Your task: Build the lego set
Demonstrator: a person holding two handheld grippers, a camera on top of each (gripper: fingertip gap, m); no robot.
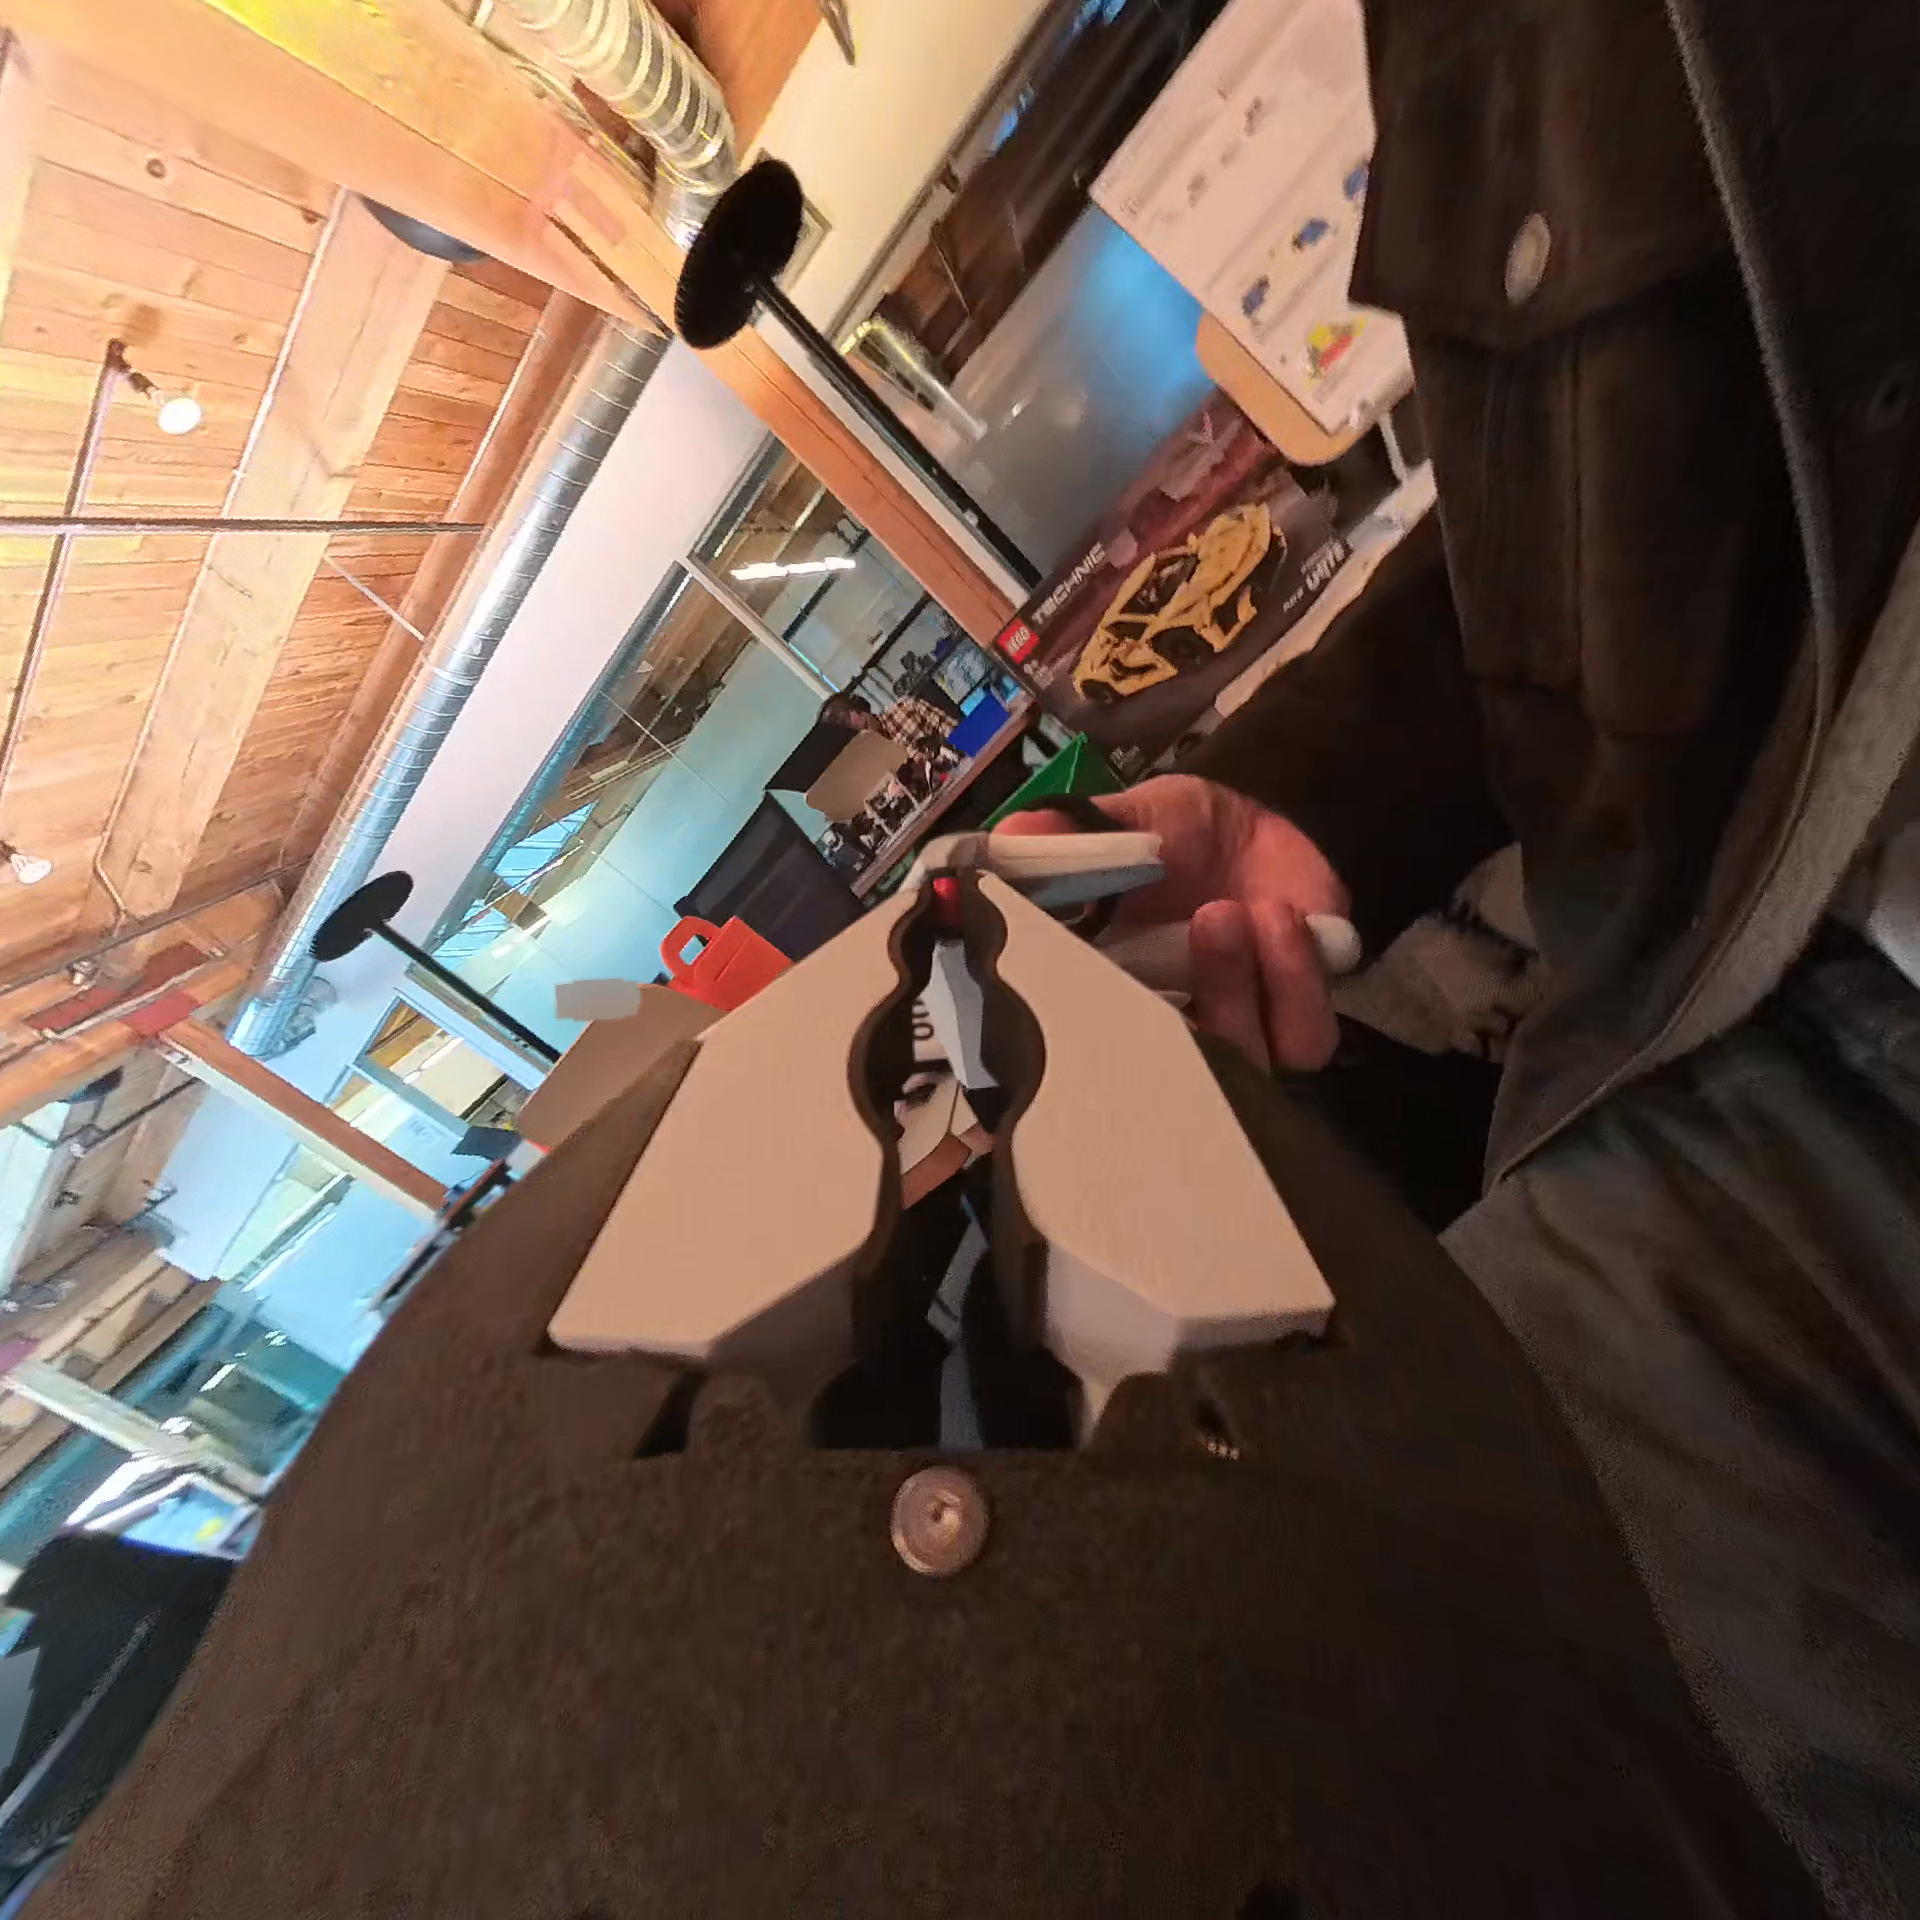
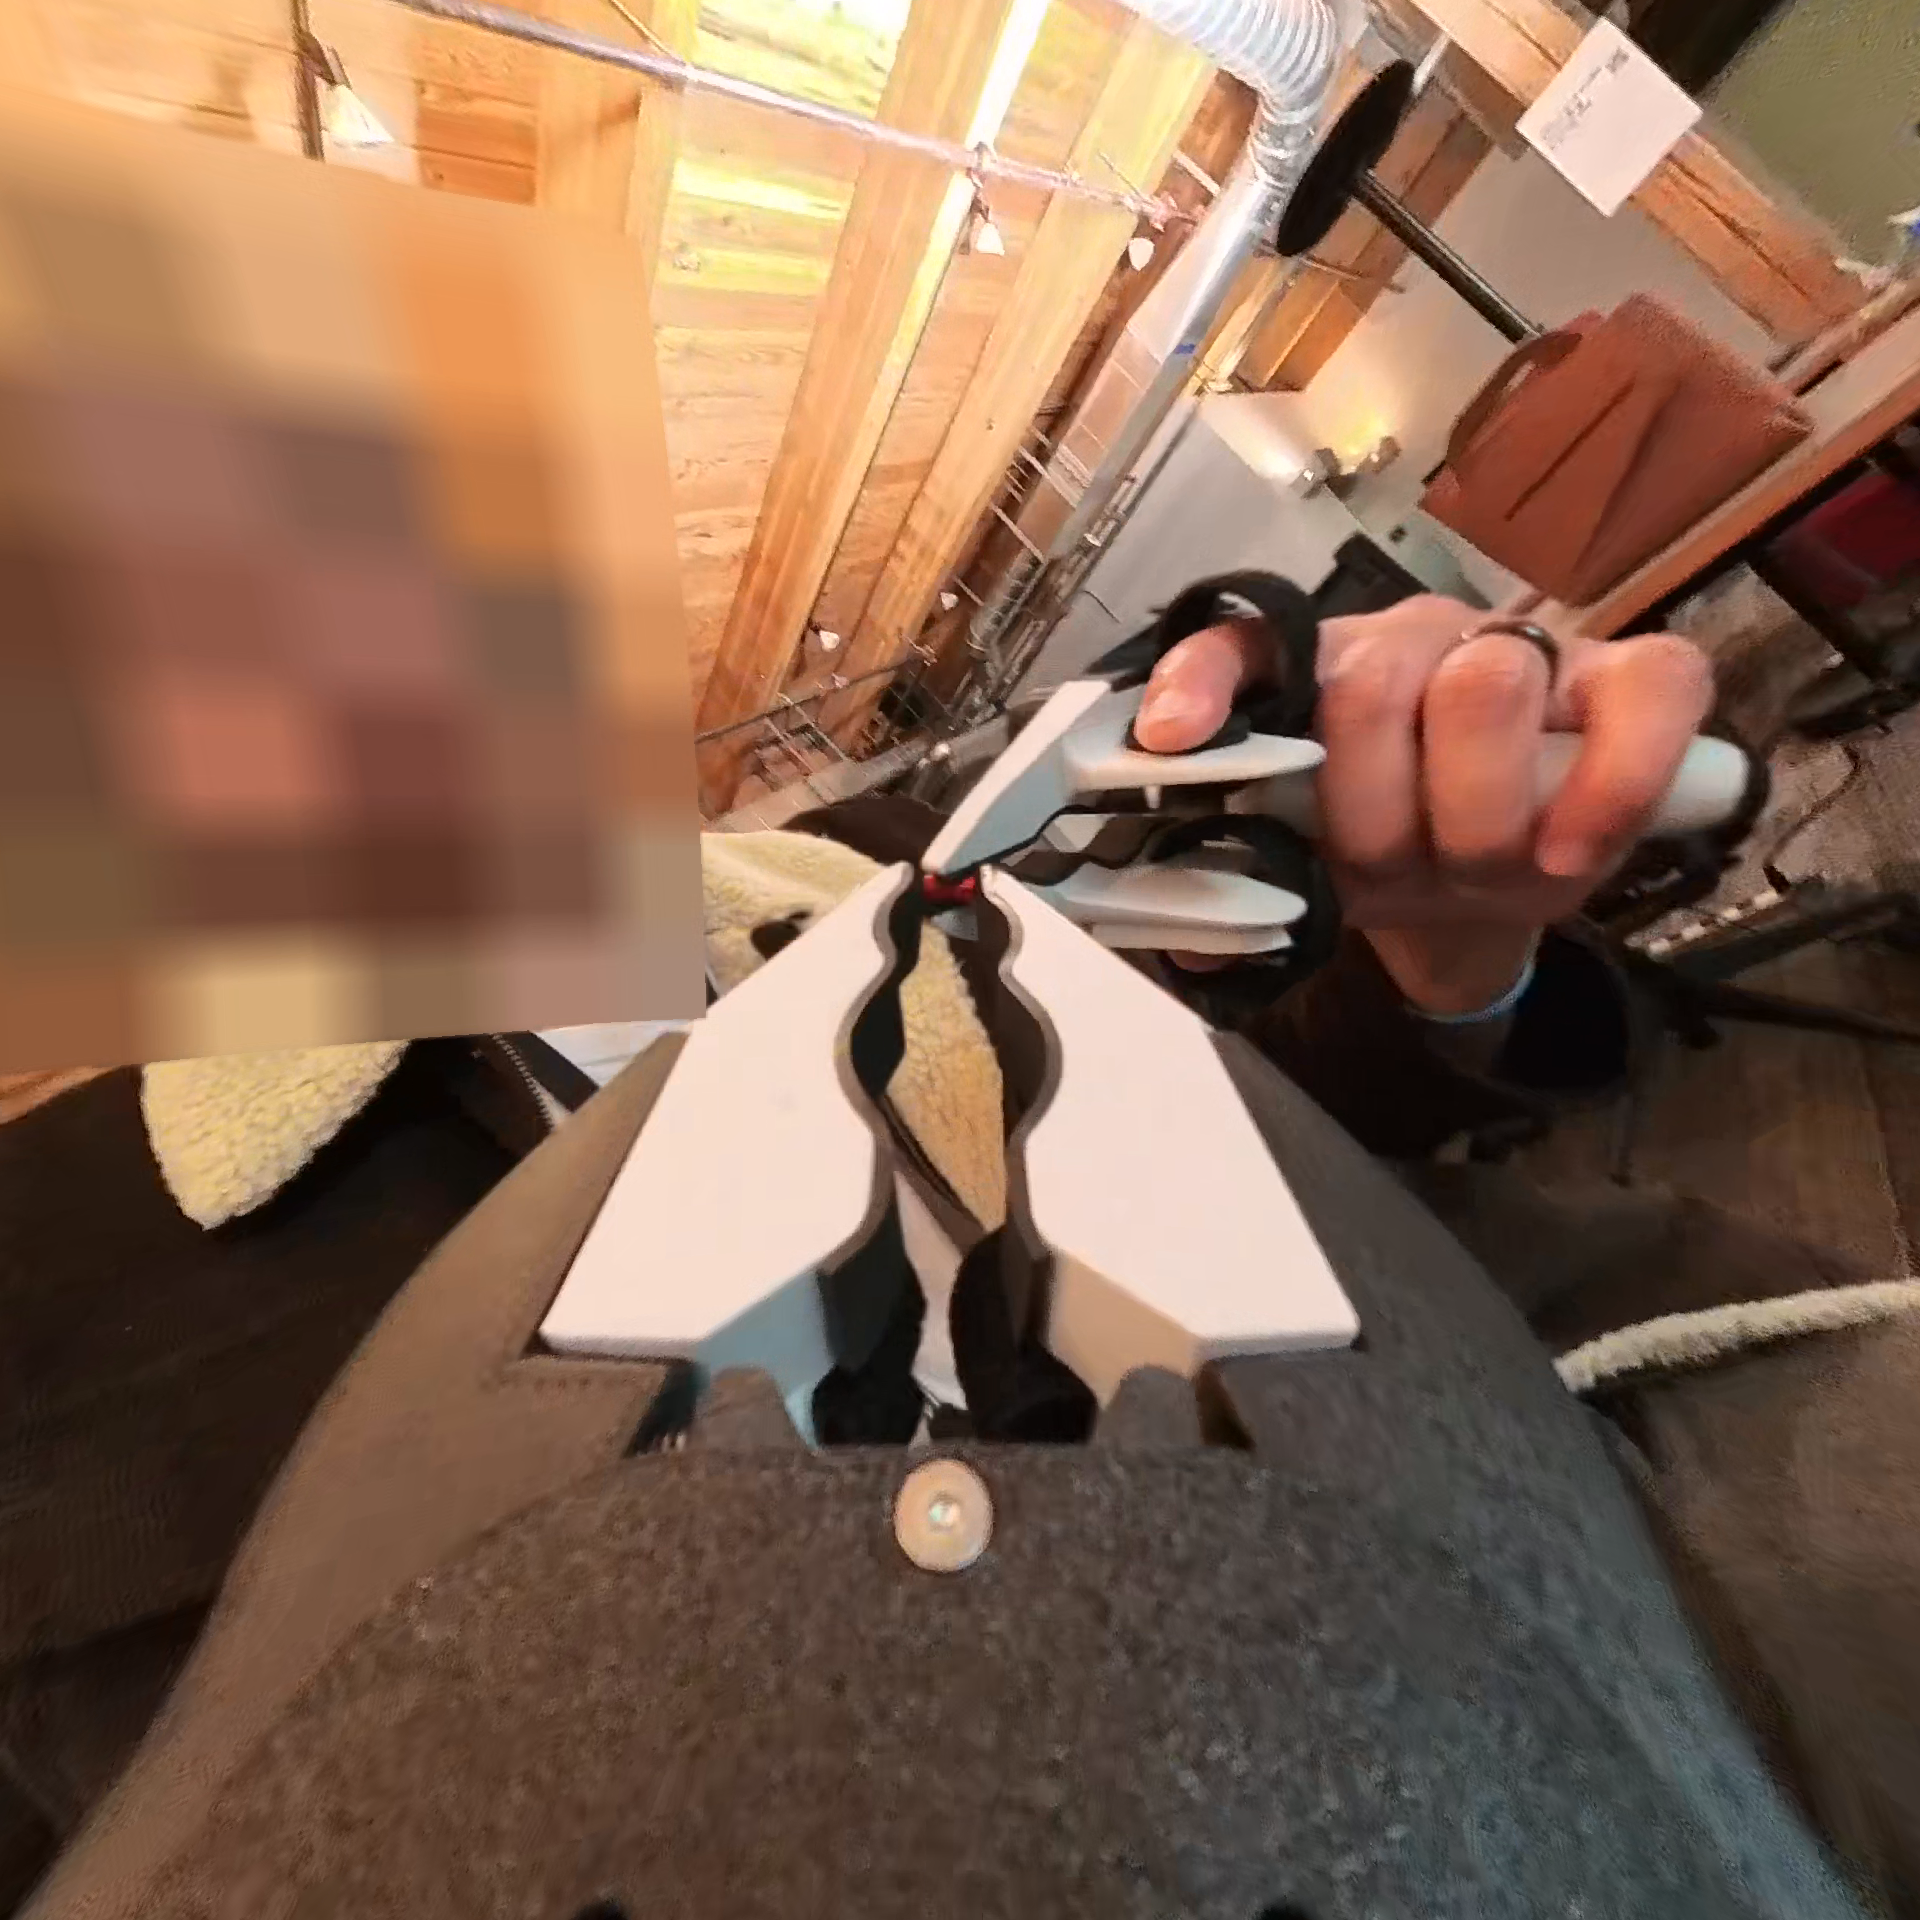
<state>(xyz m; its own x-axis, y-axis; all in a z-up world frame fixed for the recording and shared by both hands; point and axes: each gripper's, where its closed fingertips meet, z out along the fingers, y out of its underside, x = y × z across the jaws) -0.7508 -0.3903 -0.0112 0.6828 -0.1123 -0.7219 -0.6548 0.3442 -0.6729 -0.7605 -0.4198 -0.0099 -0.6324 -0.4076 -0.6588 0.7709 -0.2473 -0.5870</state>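
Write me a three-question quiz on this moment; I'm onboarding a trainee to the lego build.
1. True or false: the left gripper and the right gripper meet tip to tip at one small piece.
2. That small piece is: A red, B blue, C green?
3. Fill in: the hand holding the left gripper wears a ____ on one finger.
Key: 1 true; 2 A; 3 ring.
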